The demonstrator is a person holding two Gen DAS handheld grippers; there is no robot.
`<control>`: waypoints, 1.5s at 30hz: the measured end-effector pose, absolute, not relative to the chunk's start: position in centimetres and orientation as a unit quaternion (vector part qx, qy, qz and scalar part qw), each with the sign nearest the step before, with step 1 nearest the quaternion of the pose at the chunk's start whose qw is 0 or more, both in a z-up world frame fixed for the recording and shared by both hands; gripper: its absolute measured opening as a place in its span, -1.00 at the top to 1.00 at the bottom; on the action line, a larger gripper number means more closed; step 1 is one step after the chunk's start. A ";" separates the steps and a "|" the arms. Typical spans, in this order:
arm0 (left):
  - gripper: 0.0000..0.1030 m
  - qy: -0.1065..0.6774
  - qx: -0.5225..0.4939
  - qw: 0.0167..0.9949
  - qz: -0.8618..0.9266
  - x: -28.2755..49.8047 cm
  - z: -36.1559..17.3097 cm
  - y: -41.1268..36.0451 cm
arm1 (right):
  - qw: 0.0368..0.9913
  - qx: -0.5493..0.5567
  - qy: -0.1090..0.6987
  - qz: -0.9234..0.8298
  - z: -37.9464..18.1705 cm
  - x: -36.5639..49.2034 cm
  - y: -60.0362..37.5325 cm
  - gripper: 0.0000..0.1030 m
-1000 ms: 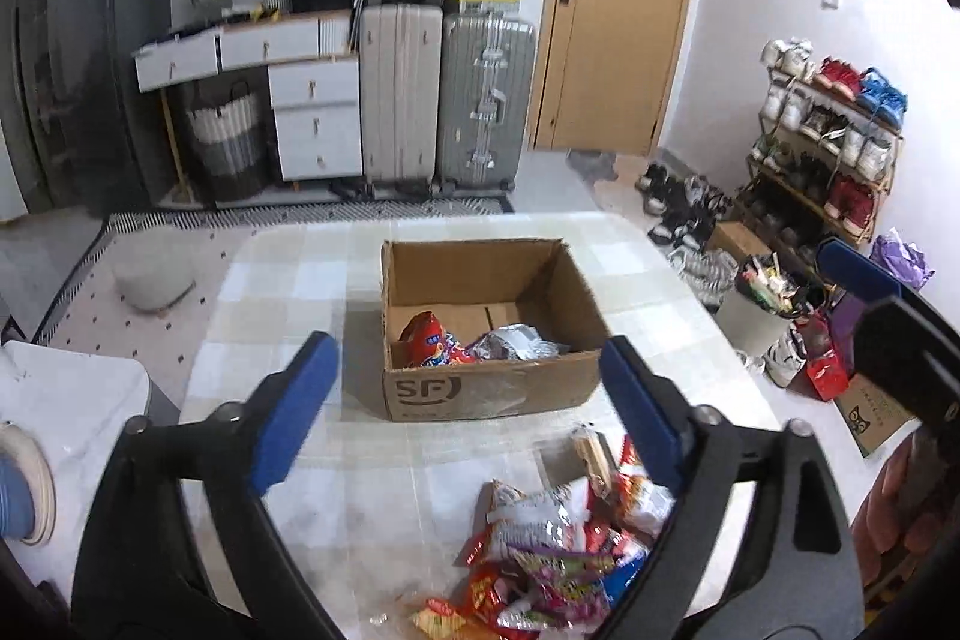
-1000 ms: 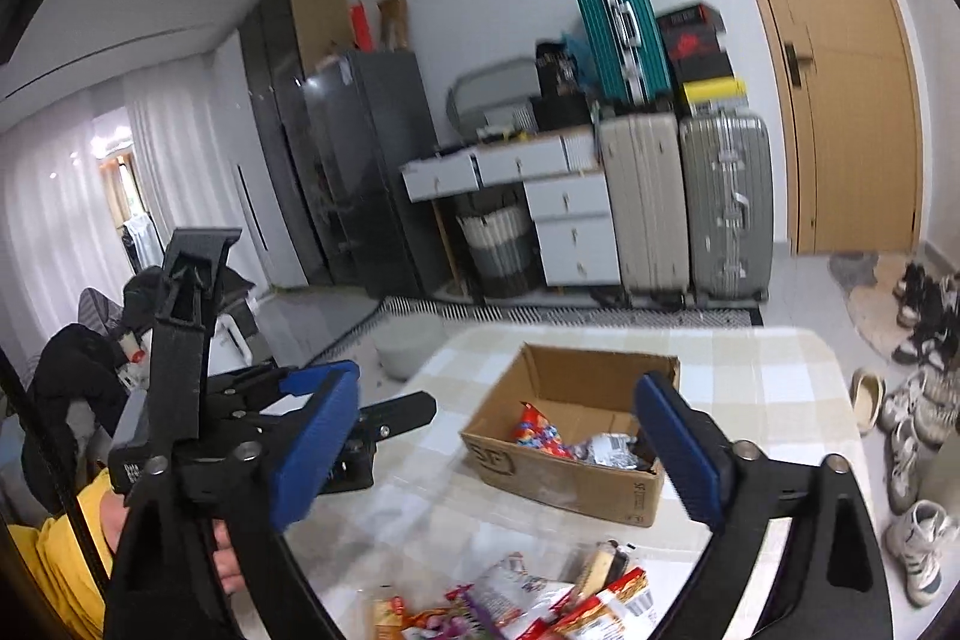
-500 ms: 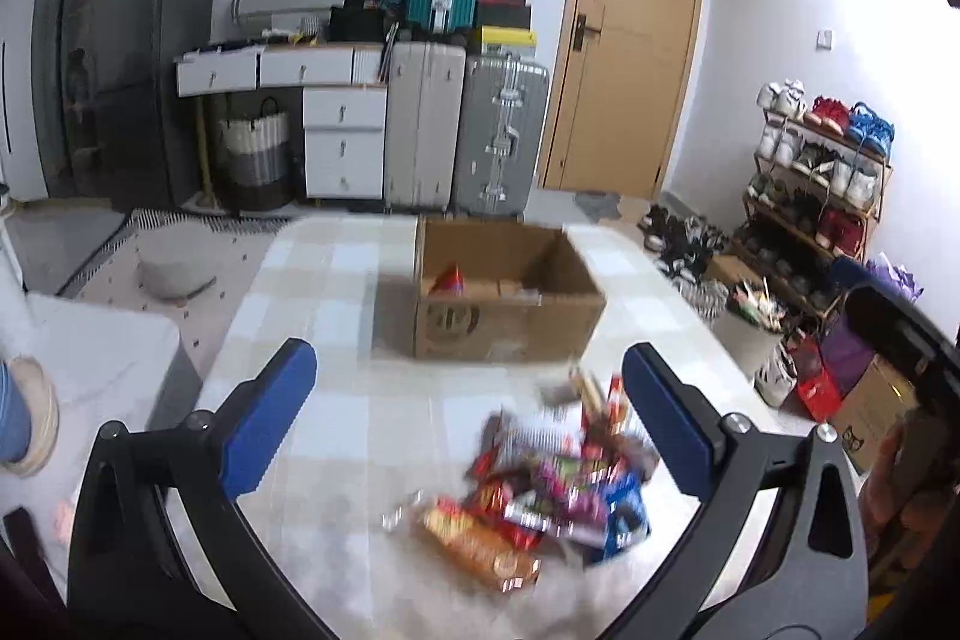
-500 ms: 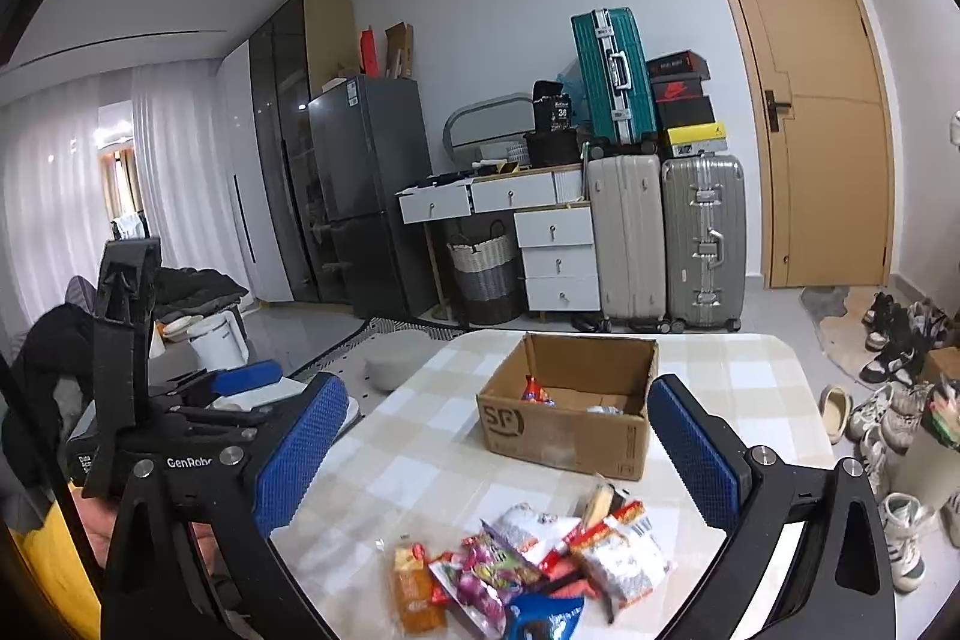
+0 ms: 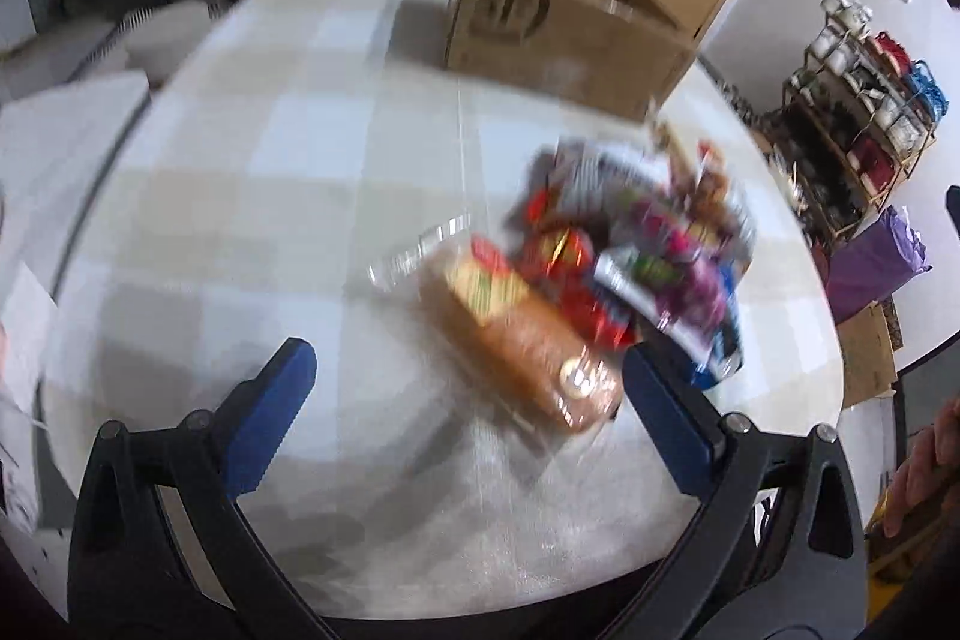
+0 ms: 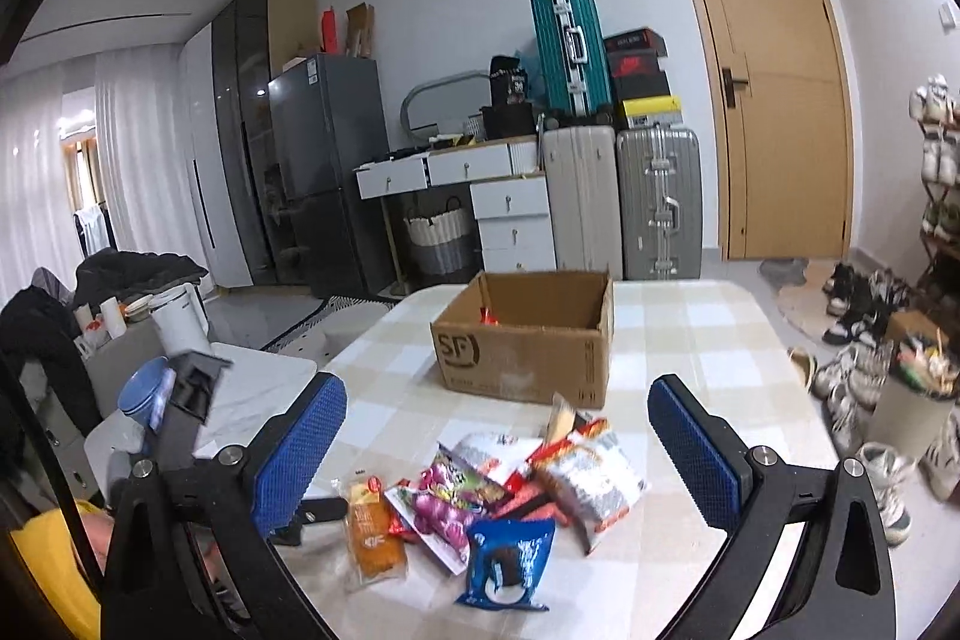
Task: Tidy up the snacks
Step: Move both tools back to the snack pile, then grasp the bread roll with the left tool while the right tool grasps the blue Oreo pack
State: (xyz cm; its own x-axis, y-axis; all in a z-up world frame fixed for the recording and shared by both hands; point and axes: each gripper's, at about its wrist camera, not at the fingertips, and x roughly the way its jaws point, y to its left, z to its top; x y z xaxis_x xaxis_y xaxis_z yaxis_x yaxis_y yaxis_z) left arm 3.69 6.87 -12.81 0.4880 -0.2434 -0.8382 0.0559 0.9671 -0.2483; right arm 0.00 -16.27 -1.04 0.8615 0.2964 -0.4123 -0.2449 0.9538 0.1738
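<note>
A heap of snack packets [image 6: 510, 484] lies on the checked table [image 6: 690, 340], in front of an open cardboard box [image 6: 522, 346] with a red packet inside. Nearest my left side is an orange packet [image 6: 372, 526], and a blue packet [image 6: 510, 562] lies at the front. My right gripper [image 6: 498, 454] hovers open above the heap, nothing between its pads. In the blurred left wrist view my left gripper [image 5: 465, 361] points steeply down, wide open. The orange packet [image 5: 522, 340] lies just ahead between its fingers, untouched, with the heap [image 5: 654, 250] and the box [image 5: 558, 28] beyond it.
Part of the left gripper's body [image 6: 186, 400] shows at the left of the right wrist view. Beside the table stand a white side table with a kettle [image 6: 180, 322], suitcases [image 6: 624, 196], a shoe rack [image 5: 864, 118] and shoes on the floor [image 6: 864, 364].
The left gripper has dropped and tipped down toward the heap, and the orange packet now lies between its fingers. The right gripper has drawn back from the box, bringing the whole heap into view.
</note>
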 end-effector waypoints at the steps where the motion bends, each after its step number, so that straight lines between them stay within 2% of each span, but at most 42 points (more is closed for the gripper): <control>1: -0.97 0.503 -0.097 0.854 -0.090 3.7 -13.2 6.5 | 0.963 0.062 0.224 0.140 -1.3 0.1 -16.4 -0.99; 6: -0.97 0.522 -0.086 0.844 -0.086 4.5 -14.7 5.0 | 0.952 0.099 0.240 0.162 -3.3 0.9 -17.2 -0.99; 12: -0.96 0.538 -0.099 0.834 -0.078 6.0 -16.4 3.2 | 0.952 0.092 0.247 0.155 -4.7 1.0 -17.4 -0.99; 16: -0.66 0.530 -0.097 0.837 -0.099 6.3 -16.5 3.1 | 0.946 0.089 0.264 0.168 -5.8 1.0 -17.1 -0.99; 18: -0.35 0.527 -0.105 0.834 -0.120 6.2 -16.3 3.0 | 0.942 0.086 0.273 0.172 -6.5 1.1 -16.9 -0.99; 19: -0.13 0.528 -0.112 0.831 -0.134 6.1 -16.3 3.1 | 0.941 0.084 0.278 0.174 -6.8 1.0 -16.8 -0.99; 20: -0.02 0.529 -0.116 0.828 -0.146 6.1 -16.3 3.1 | 0.939 0.082 0.284 0.177 -7.2 1.1 -16.7 -0.99; 23: 0.10 0.523 -0.116 0.827 -0.171 5.7 -16.3 3.3 | 0.932 0.077 0.304 0.180 -8.2 1.2 -16.5 -0.99; 33: 0.18 0.504 -0.140 0.833 -0.180 4.9 -16.9 6.5 | 0.889 0.100 0.414 0.169 -14.2 3.6 -16.3 -0.99; 38: 0.19 0.495 -0.147 0.839 -0.174 4.4 -17.0 7.8 | 0.885 0.068 0.435 0.149 -15.7 4.9 -14.8 -0.97; 39: 0.19 0.494 -0.150 0.839 -0.174 4.3 -17.0 8.1 | 0.887 0.055 0.436 0.144 -16.0 5.1 -14.5 -0.89; 40: 0.19 0.492 -0.153 0.840 -0.173 4.2 -17.1 8.5 | 0.887 0.044 0.438 0.140 -16.2 5.3 -14.2 -0.70; 44: 0.19 0.484 -0.162 0.842 -0.173 3.7 -17.1 9.6 | 0.875 0.021 0.465 0.132 -17.5 6.0 -13.2 -0.48; 45: 0.19 0.481 -0.161 0.845 -0.172 3.6 -17.1 9.8 | 0.873 0.022 0.469 0.133 -17.7 6.1 -13.2 -0.38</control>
State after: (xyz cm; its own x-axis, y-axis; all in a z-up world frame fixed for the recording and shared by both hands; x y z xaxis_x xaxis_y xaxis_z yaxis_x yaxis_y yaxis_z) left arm 3.61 9.80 -17.07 0.4782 -0.4452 -0.7570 0.1363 0.8892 -0.4368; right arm 6.10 -13.24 -17.68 0.5242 0.2530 -0.8132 -0.2116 0.9636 0.1633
